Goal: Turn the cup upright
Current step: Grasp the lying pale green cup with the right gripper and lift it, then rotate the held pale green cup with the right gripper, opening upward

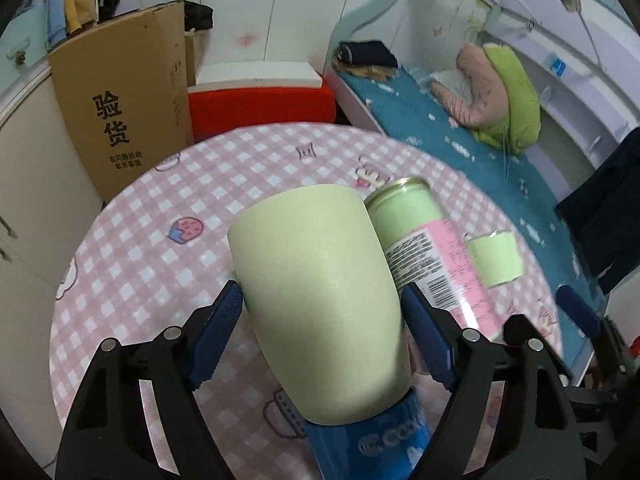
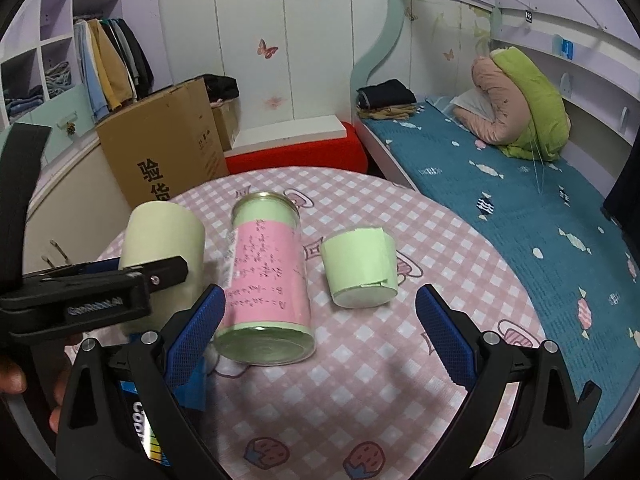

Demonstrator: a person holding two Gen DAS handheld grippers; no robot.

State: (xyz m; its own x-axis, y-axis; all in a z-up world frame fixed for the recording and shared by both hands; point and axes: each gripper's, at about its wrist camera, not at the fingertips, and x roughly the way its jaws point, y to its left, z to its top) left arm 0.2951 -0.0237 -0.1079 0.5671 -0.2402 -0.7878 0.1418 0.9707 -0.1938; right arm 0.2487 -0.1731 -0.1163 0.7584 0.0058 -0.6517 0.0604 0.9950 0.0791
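Observation:
A pale green cup (image 1: 320,304) is upside down, its wide mouth resting on a blue can (image 1: 372,440) and its closed base pointing up and away. My left gripper (image 1: 322,320) is shut on the cup, one blue pad on each side of its wall. In the right wrist view the same cup (image 2: 162,236) stands at the left with the left gripper's fingers (image 2: 132,280) around it. My right gripper (image 2: 320,320) is open and empty, low over the table in front of a tall can (image 2: 266,284).
A tall pink and green can (image 1: 424,252) and a small green paper cup (image 2: 362,268), upside down, stand on the round pink checked table (image 2: 360,380). A cardboard box (image 2: 168,148) stands behind the table and a bed (image 2: 500,200) lies to the right.

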